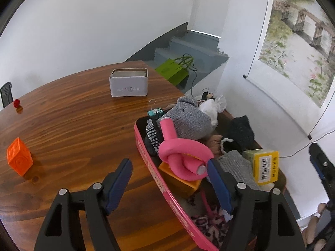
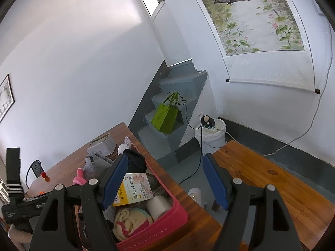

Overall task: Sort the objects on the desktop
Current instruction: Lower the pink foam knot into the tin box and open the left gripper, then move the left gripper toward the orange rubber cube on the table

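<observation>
A pink bin (image 1: 149, 163) stuffed with soft things sits at the right side of the wooden table (image 1: 73, 125). On top lies a knotted pink foam tube (image 1: 182, 152), resting on an orange block (image 1: 180, 179). My left gripper (image 1: 168, 164) hangs open over the bin's near rim; the tube lies beside the right finger, and the left finger is out over the tabletop. An orange cube (image 1: 19, 156), a small red object (image 1: 16, 103) and a white tin (image 1: 128, 82) stand on the table. My right gripper (image 2: 165, 159) is open and holds nothing, above the bin's (image 2: 159, 228) far corner.
The bin also holds a grey knit hat (image 1: 188, 119), a yellow box (image 2: 134, 188), a paper roll (image 2: 159, 206) and dark cloths. A teal binder clip (image 1: 155, 112) lies behind it. A green bag (image 2: 165, 117) stands on the stairs, beside a white bucket (image 2: 210, 136) and a wooden bench (image 2: 272, 186).
</observation>
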`<action>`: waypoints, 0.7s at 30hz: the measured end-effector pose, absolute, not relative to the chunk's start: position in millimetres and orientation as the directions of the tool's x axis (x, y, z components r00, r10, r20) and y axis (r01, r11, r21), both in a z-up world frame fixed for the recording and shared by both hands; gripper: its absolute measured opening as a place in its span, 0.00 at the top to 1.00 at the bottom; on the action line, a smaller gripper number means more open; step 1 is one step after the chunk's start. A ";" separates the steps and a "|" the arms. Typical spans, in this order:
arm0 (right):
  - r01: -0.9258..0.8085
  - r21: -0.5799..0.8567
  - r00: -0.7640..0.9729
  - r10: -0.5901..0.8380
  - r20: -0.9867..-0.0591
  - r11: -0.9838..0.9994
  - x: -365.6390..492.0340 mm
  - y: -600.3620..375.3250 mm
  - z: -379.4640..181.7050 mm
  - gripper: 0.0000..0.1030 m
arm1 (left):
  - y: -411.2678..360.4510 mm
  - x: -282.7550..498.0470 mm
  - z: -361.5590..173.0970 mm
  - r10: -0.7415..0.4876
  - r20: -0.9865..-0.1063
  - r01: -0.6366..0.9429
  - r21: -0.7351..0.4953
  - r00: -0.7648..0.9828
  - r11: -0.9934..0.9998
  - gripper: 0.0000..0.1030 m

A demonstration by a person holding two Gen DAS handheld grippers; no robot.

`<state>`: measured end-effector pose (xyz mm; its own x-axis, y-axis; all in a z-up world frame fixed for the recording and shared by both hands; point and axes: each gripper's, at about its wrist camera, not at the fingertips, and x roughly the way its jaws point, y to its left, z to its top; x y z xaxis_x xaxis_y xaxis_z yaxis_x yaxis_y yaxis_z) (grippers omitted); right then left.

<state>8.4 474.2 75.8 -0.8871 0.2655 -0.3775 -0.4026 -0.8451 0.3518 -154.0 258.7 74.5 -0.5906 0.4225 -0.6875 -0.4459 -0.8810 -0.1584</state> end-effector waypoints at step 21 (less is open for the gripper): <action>-0.459 0.242 -0.848 0.341 -0.405 -0.855 -2.5 458.2 69.0 0.25 | 105.4 -159.2 73.2 0.206 -0.646 -0.114 -0.183 -0.735 -0.977 0.27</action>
